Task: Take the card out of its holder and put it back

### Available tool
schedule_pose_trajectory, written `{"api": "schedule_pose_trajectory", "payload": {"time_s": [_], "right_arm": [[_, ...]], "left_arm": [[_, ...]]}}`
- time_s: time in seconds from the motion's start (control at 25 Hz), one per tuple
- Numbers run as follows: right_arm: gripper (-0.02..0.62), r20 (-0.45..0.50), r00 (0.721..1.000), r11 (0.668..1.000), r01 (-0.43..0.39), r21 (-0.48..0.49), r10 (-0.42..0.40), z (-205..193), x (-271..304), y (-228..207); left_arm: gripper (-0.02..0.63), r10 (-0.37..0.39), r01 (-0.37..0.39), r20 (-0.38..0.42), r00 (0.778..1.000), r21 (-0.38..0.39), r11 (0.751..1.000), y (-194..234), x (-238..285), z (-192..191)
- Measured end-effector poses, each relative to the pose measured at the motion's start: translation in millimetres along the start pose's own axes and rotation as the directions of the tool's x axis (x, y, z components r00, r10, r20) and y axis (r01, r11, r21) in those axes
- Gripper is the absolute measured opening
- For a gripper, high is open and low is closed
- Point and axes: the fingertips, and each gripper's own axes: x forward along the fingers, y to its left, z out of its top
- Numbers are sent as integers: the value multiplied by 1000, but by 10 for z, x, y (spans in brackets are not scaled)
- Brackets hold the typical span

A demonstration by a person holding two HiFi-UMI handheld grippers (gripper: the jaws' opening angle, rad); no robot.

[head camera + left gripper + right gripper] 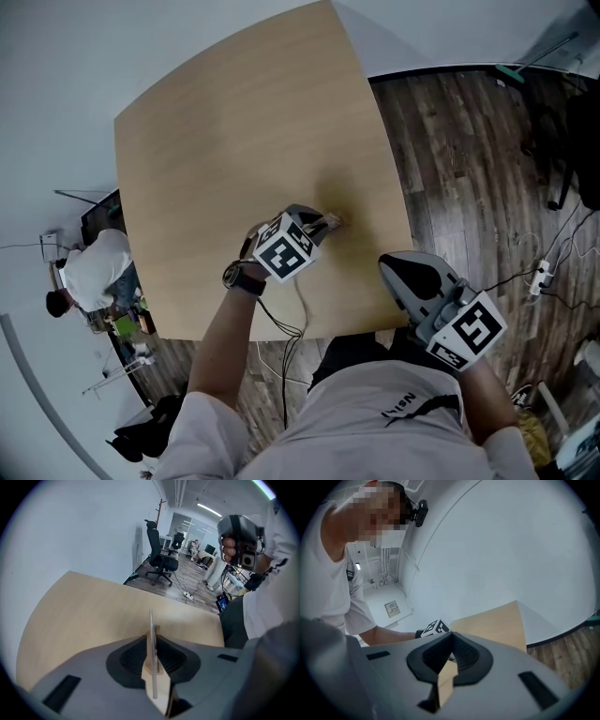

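Observation:
My left gripper (323,225) rests low over the middle of the wooden table (234,131), shut on a thin pale card (151,620). In the left gripper view the card stands edge-on between the dark pads (131,656) and sticks out past them. At the jaw tips in the head view a small pale piece (332,221) shows; I cannot tell card from holder there. My right gripper (394,270) hovers at the table's near right edge, shut with nothing in it. The right gripper view looks past its own closed pads (461,653) to the left gripper's marker cube (435,627).
Dark wood floor lies right of the table, with a white power strip (541,275) and cables. A black office chair (161,559) stands beyond the table's far side. Another person (89,272) sits at a desk to the left. A cable (281,328) hangs over the table's near edge.

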Motion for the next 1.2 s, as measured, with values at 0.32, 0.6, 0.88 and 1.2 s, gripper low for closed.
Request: {"api": "schedule_pose_trajectory", "payload": {"time_s": [0.32,0.6,0.88,1.2], "right_arm": [[14,-15,1000,1000,-2,-6,2,-22,53,24],[14,-17,1000,1000,-16,-22,15,26,48,97],[14,3,1000,998,-29,-47,29,144,44,210],[14,38,998,996,-43,-82,47,323,80,370]], "left_arm": [[35,-45,44,12,999,20,999,-33,98,31],[26,-55,54,3,999,27,998,-29,32,84],[26,-51,51,22,998,20,998,0,-231,200],[26,-17,15,82,996,15,1000,56,-660,342]]}}
